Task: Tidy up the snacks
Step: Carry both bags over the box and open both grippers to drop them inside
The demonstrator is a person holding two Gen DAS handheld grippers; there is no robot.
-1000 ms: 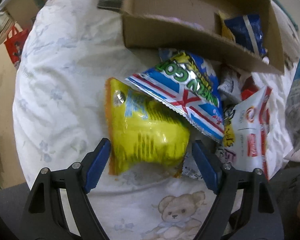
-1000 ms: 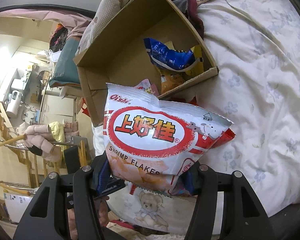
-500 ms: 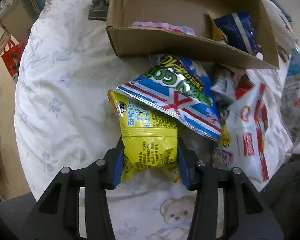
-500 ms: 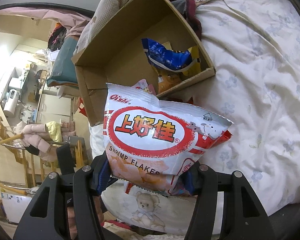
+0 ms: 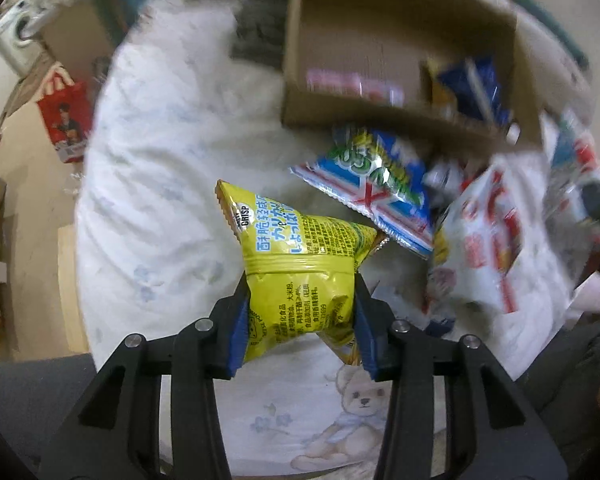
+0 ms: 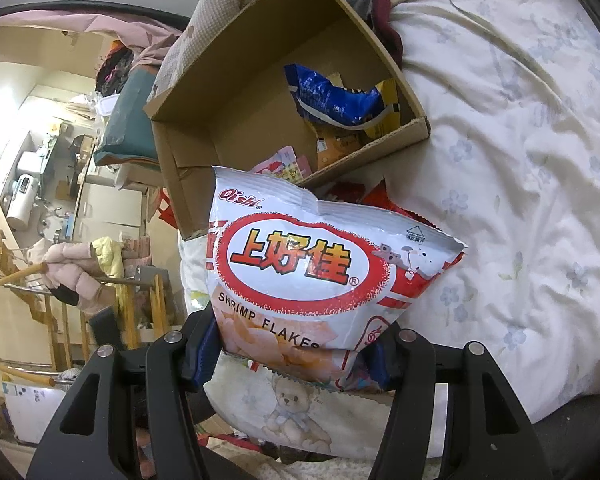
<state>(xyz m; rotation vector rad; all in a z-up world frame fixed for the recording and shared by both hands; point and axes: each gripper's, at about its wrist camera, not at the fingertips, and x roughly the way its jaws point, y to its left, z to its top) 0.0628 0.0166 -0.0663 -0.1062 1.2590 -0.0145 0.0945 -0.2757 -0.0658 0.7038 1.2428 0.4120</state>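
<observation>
While the left gripper (image 5: 300,320) was clamped on the crinkly yellow foil snack bag (image 5: 300,272) and the right gripper (image 6: 296,356) on the white-and-red shrimp-flakes bag (image 6: 312,276), each was best carried level to the open brown cardboard box (image 6: 204,92) ahead.

"Oishi" is printed in red at 10 o'clock on the white bag (image 6: 312,280), "上好佳" with an ® mark in its red oval, and "SHRIMP FLAKES" below at 6 o'clock. "CRISP" is read in a round badge at 10 o'clock on the yellow bag (image 5: 300,280), beside small Chinese and Japanese print.
</observation>
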